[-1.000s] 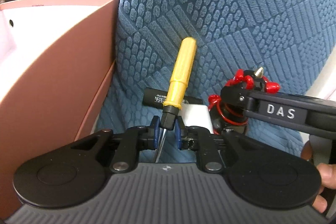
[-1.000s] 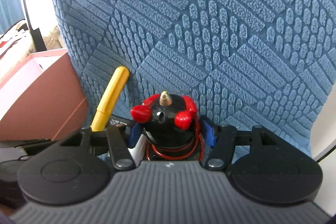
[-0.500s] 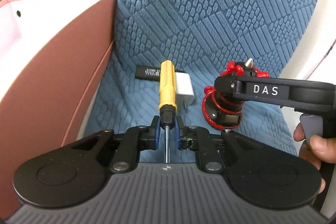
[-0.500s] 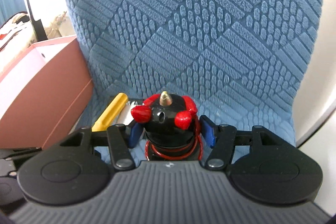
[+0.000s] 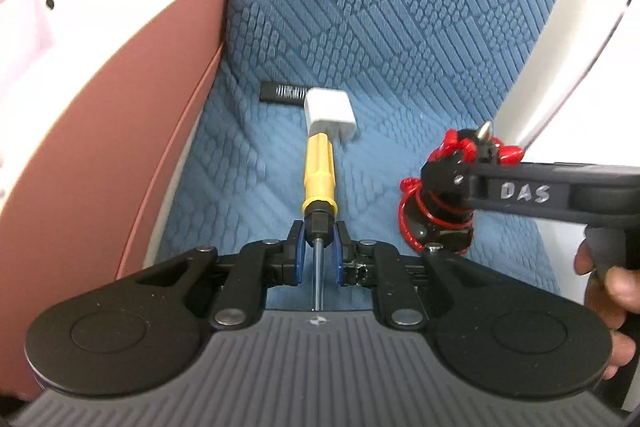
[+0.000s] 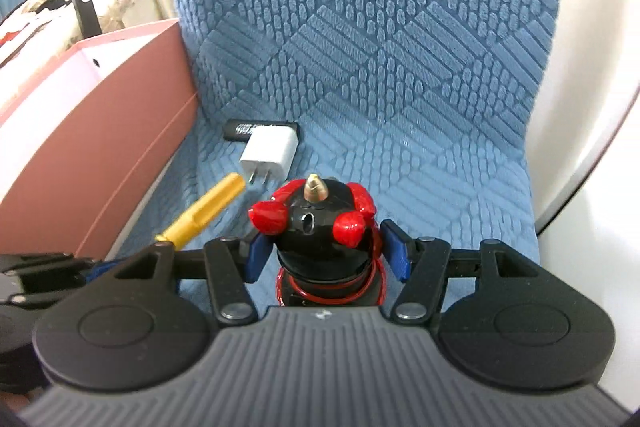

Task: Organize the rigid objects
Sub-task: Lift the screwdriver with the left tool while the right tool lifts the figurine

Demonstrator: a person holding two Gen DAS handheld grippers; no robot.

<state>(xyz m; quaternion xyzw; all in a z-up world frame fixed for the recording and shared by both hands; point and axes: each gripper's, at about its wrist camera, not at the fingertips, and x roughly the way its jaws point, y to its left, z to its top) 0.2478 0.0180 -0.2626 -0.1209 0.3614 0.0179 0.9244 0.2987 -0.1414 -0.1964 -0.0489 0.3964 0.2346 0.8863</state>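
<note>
Blue quilted chair seat [image 6: 440, 163] has a white charger plug [image 6: 270, 149] lying against a black bar-shaped thing [image 6: 240, 129], pink box [image 6: 120, 131] alongside.

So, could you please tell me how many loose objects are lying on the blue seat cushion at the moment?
2: a white charger and, touching it on its far side, a black stick, near the pink box. More may be hidden behind the grippers.

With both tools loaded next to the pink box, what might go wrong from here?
1. The left tool pinches the yellow-handled screwdriver only at its black collar, so the long handle may pivot or slip.
2. The right tool grips the rounded black-and-red gadget, which might twist out.
3. The pink cardboard box wall stands close on the left; a carried item may clip its rim.
</note>
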